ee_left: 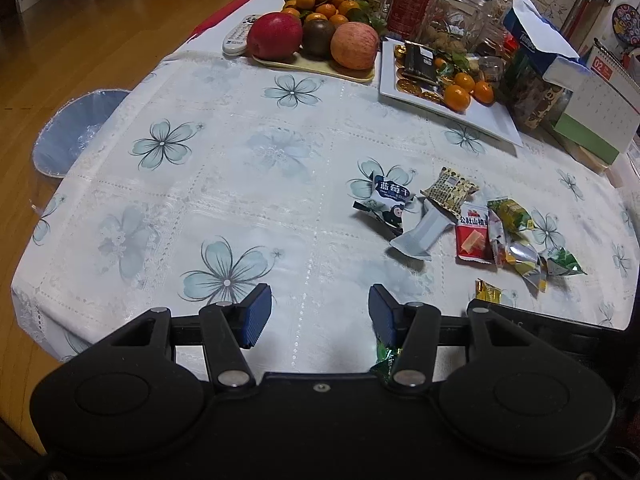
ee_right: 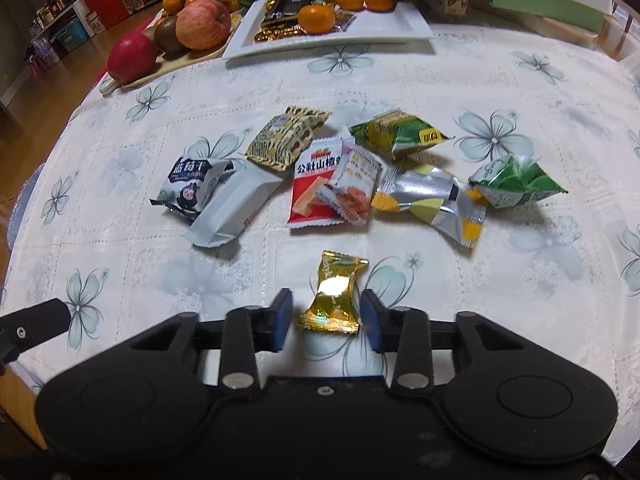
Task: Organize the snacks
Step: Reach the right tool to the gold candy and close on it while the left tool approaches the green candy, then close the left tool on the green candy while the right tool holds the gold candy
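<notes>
A gold foil candy (ee_right: pixel 333 295) lies flat on the counter, alone. At its 12 o'clock the other snacks lie in a loose row: a blueberry packet (ee_right: pixel 191 189), a grey pouch (ee_right: pixel 232 210), a red hawthorn packet (ee_right: pixel 314 190), and green sachets (ee_right: pixel 400 130).

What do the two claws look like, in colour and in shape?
The left claw and the right claw look alike: a matte black body with two round raised discs, black link arms joined by silver rivets, and dark blue ribbed pads. No cables, sleeves or markings are visible.
</notes>
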